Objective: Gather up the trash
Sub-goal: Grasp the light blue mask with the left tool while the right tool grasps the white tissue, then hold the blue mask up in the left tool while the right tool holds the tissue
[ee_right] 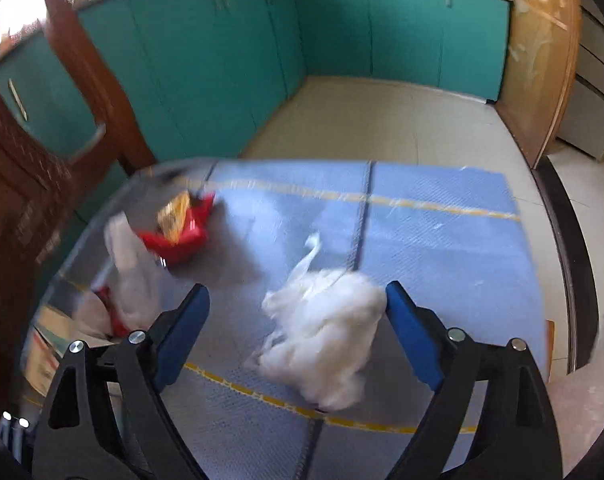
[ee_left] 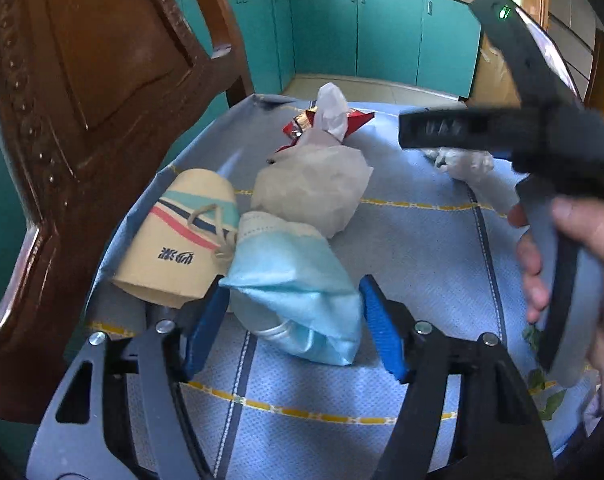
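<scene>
Fingers of left gripper (ee_left: 294, 320) straddle mask (ee_left: 298, 284) without gripping; right gripper (ee_right: 298, 332) gapes around wad (ee_right: 326, 336) beside mask.

Left wrist view: looks forward and steeply down between its own blue fingers (ee_left: 206, 320), close over the table (ee_left: 422, 248). Right wrist view: same downward pitch, close over the table's blue cloth (ee_right: 442, 240), blurred. Both face the teal cabinets (ee_right: 206, 72) ahead. Shared: the cloth, cabinets, red wrapper (ee_left: 302, 128).
</scene>
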`<state>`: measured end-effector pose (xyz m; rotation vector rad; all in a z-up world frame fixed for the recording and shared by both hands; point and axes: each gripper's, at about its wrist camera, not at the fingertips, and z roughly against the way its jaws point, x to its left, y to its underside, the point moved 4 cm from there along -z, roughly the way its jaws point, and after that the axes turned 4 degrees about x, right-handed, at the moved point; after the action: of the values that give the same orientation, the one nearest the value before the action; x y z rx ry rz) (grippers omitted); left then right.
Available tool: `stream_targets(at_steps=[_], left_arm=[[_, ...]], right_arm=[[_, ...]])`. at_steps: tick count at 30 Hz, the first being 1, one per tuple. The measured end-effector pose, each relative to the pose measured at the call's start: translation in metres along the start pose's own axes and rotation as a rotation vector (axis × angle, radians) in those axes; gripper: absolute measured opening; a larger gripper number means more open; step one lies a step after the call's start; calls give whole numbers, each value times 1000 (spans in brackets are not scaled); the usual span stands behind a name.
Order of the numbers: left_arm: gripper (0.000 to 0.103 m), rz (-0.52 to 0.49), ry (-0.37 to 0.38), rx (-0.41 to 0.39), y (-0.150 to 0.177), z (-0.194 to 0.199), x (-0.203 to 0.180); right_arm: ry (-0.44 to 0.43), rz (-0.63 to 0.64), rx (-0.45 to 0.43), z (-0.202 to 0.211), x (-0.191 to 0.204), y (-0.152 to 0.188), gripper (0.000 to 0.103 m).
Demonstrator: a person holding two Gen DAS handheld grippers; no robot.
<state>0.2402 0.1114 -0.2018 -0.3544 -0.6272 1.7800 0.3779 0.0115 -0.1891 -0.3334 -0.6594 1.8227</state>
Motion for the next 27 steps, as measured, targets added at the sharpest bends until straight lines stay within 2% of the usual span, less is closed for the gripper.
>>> stream_targets(at_steps=[2, 4, 7, 11, 15, 21, 24, 27], left_arm=[[56, 4, 12, -6, -1, 0, 1], [42, -8, 19, -4, 0, -1, 0], [28, -18, 28, 4, 4, -3, -3], [15, -23, 34, -7, 9, -1, -6], [14, -11, 62, -30, 12, 13, -6], [14, -15, 131, -57, 17, 41, -12], [14, -26, 143, -70, 20, 52, -14], [14, -29, 143, -78, 23, 60, -12]], right_arm=[[20, 46, -13, 1, 7, 2, 79], [43, 89, -20, 6, 10, 4, 51], [33, 95, -18, 12, 4, 5, 38], [-39, 9, -15, 22, -15, 9, 32], [-97, -57, -42, 43, -27, 12, 32], [-150, -54, -89, 87, -33, 21, 32], [-222, -70, -94, 103, -35, 24, 32], [-228, -55, -119, 117, -39, 30, 32]])
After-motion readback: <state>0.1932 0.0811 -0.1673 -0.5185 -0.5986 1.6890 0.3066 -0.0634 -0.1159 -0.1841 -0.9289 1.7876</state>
